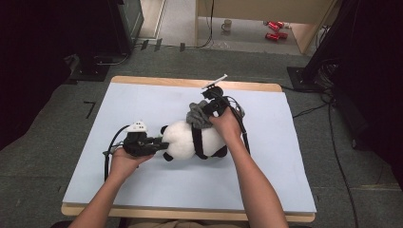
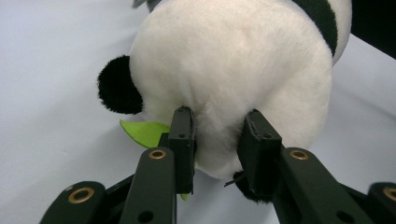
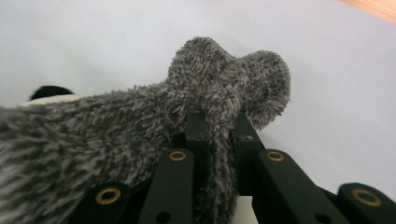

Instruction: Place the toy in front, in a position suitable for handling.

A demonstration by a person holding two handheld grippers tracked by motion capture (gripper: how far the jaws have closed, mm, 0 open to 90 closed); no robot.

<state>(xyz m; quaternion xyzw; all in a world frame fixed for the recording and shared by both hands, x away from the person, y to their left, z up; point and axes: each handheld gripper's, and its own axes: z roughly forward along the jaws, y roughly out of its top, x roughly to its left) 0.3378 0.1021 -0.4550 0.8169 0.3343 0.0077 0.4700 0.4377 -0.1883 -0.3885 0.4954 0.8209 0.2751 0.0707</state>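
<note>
The left gripper (image 2: pixel 217 149) was clamped on the white body of the panda (image 1: pixel 190 140), beside a green leaf (image 2: pixel 142 132). The right gripper (image 3: pixel 219 135) was clamped on a grey cloth (image 3: pixel 140 116) draped over the panda. The panda lay near the middle of the table (image 1: pixel 142 190), nearer its far edge.

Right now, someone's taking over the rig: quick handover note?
Left gripper: shut on the plush panda's white body, pinning it on the pale blue table mat.
Right gripper: shut on the fuzzy grey fabric, which drapes over the panda's upper side.
Done: both grips set.
Left: apparently working the grey fabric onto or off the panda; which one can't be told. Keep the left grip firm.
</note>
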